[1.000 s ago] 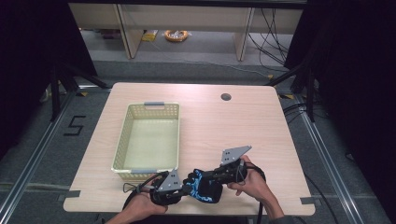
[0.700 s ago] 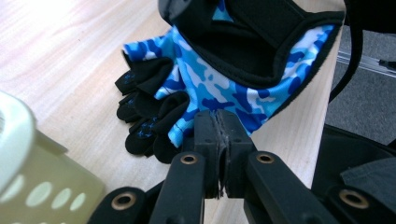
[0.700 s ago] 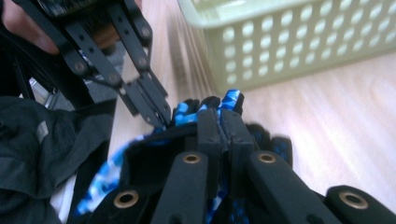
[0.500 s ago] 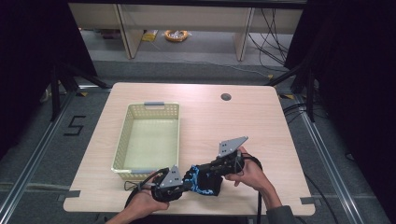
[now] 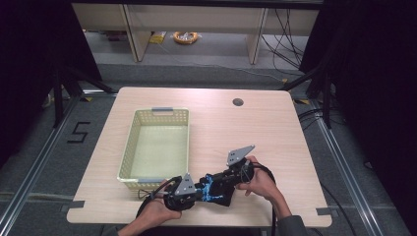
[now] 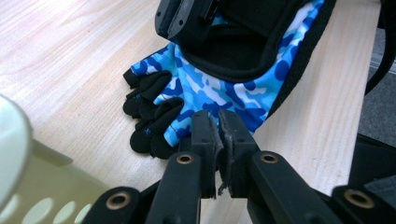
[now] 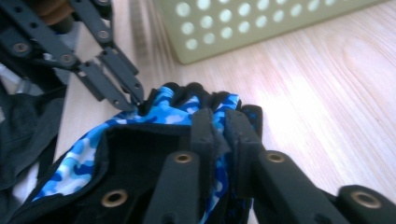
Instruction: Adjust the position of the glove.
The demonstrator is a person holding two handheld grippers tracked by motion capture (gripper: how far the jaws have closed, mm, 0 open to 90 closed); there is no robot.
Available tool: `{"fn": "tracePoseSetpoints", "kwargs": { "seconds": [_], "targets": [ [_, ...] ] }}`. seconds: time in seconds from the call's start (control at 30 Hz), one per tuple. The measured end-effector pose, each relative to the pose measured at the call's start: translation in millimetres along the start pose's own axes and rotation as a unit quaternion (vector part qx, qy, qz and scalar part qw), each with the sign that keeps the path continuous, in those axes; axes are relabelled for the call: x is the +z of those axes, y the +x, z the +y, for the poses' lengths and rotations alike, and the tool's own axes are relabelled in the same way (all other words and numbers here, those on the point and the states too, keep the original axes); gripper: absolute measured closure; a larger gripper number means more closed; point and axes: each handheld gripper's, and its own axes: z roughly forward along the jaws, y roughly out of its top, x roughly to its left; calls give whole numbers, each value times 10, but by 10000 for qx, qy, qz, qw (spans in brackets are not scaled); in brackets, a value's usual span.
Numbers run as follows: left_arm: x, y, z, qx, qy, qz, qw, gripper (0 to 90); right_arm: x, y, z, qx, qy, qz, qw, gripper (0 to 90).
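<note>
Both grippers' jaws clamped on blue camo glove point(image 5: 212, 187): left gripper point(image 6: 218, 122), right gripper point(image 7: 219, 122), right just easing open.

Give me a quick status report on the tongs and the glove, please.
Left tongs shut on glove edge. Right tongs pinching its cuff, just easing open. Basket close beside, not obstructing.

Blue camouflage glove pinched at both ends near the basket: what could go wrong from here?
1. The left gripper pinches only the thin edge of the blue camouflage glove, so the fabric may slip out when lifted.
2. The right gripper has just been opening with cloth between its jaws; that end could drop early.
3. The yellow basket sits close by; its near wall might catch the dangling glove.
</note>
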Motion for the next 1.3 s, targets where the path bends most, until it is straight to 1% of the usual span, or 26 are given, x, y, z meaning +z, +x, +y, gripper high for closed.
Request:
{"fn": "tracePoseSetpoints", "kwargs": {
  "seconds": [0.03, 0.07, 0.17, 0.27, 0.3, 0.33, 0.37, 0.4, 0.43, 0.5, 0.6, 0.63, 0.67, 0.7, 0.73, 0.77, 0.8, 0.83, 0.9, 0.97, 1.03, 1.07, 1.13, 1.2, 1.27, 1.3],
  "targets": [
    [12, -1, -4, -32, -25, -31, 10000, 840, -9, 4, 9, 65, 90, -113, 9999, 786],
    [7, 22, 0, 129, 13, 51, 9999, 837, -14, 9, 15, 109, 120, -168, 9997, 773],
    [12, -8, -12, -50, -4, 48, 10000, 837, -32, 32, 30, 177, 257, -500, 9983, 730],
    [11, -23, -9, 23, 19, 7, 10000, 833, -120, 109, 47, 321, 230, -746, 9964, 698],
    [19, -31, -11, -20, -19, 7, 10000, 830, -162, 142, 50, 427, 292, -803, 9954, 697],
    [17, -32, -12, -42, -27, 17, 10000, 827, -192, 150, 52, 295, 238, -846, 9957, 691],
    [13, -31, -12, -53, -23, 20, 10000, 820, -238, 199, 49, 506, 196, -930, 9942, 690],
    [11, -25, -12, -82, -28, -36, 10000, 814, -266, 217, 44, 549, 219, -990, 9933, 690],
    [-4, -21, -11, -50, -27, 44, 10000, 807, -295, 248, 34, 646, 253, -1081, 9917, 687],
    [-26, -8, -6, -53, -70, 30, 10000, 792, -358, 301, -5, 808, 199, -1246, 9887, 682],
    [-64, 7, -8, -134, -83, 30, 9999, 771, -448, 368, -98, 1302, 66, -1306, 9828, 682],
    [-71, 8, -11, -167, -153, 19, 9997, 753, -473, 416, -146, 1652, -57, -1463, 9753, 682],
    [-88, 27, -19, -162, -49, 56, 9998, 742, -525, 450, -205, 1808, -54, -1551, 9712, 683],
    [-88, 35, -23, -153, -107, 33, 9998, 725, -555, 484, -252, 1996, -25, -1612, 9665, 682],
    [-97, 50, -29, -224, -108, 46, 9997, 714, -574, 498, -292, 2067, -33, -1575, 9656, 681],
    [-92, 51, -30, -328, -168, 46, 9993, 704, -602, 551, -360, 2365, -41, -1653, 9575, 673],
    [-104, 78, -32, -282, -99, 32, 9995, 691, -598, 594, -387, 2585, -139, -1667, 9514, 672],
    [-100, 77, -35, -388, -101, 40, 9992, 680, -614, 593, -438, 2536, -207, -1695, 9521, 664],
    [-92, 75, -42, -423, -60, 7, 9991, 675, -623, 636, -490, 2744, -205, -1669, 9468, 649],
    [-85, 79, -44, -451, -20, -9, 9990, 646, -594, 660, -544, 2864, -343, -1602, 9440, 635],
    [-82, 95, -42, -412, -1, -71, 9991, 631, -573, 680, -559, 2961, -349, -1597, 9411, 623],
    [-77, 107, -44, -406, 24, -116, 9991, 617, -563, 678, -562, 2947, -331, -1582, 9418, 616],
    [-65, 107, -50, -464, 53, -101, 9989, 584, -533, 675, -563, 3007, -366, -1577, 9399, 607],
    [-58, 119, -52, -388, 106, -86, 9992, 564, -520, 674, -562, 3053, -388, -1517, 9393, 602],
    [-31, 105, -53, -459, 125, -152, 9988, 533, -498, 669, -571, 3073, -400, -1478, 9392, 591],
    [-22, 100, -57, -498, 158, -152, 9985, 506, -493, 667, -577, 3078, -362, -1555, 9379, 584]
  ]
}}
